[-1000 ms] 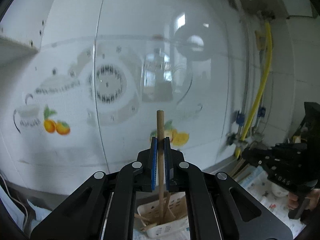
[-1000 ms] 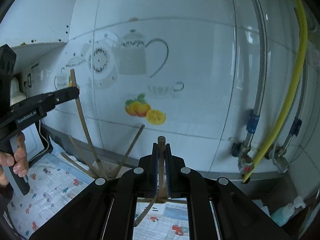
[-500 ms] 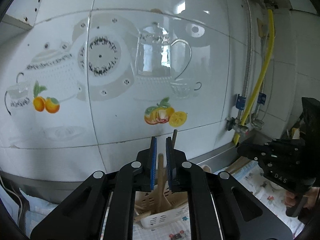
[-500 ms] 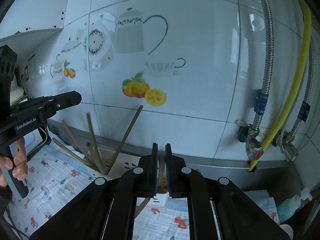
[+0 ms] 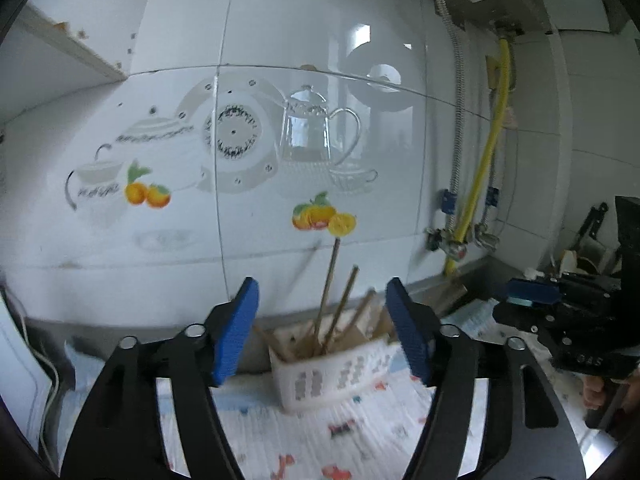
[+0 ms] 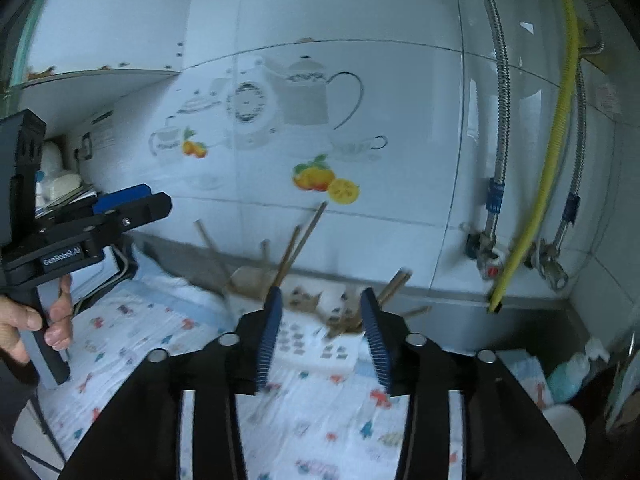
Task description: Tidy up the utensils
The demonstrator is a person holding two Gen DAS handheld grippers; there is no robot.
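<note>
- The left gripper (image 5: 324,332) has just been opening: its blue pads (image 5: 236,332) stand wide apart with nothing pressed between them; the white basket (image 5: 332,372) shows in the gap, farther off.
- The right gripper (image 6: 322,336) has also just been opening, to a narrower gap, and it grips nothing either.
- The basket sits on the patterned cloth (image 5: 300,440), near the foot of the tiled wall (image 5: 280,40), with wooden chopsticks (image 5: 330,280) standing tilted in it and leaning out past its rim.
- In the right wrist view more sticks (image 6: 298,246) fan out from the basket; one pair (image 6: 394,286) sticks out toward the right, just beyond the right pad.
- Open cloth lies in front of the basket, toward both grippers.
- To the right, a yellow hose (image 6: 548,152) and braided metal pipes (image 6: 498,128) run down the wall to valves above the counter's back ledge.
- To the left, a shelf edge (image 6: 100,76) overhangs the counter; a hand (image 6: 28,328) holds the left gripper's handle below it.
</note>
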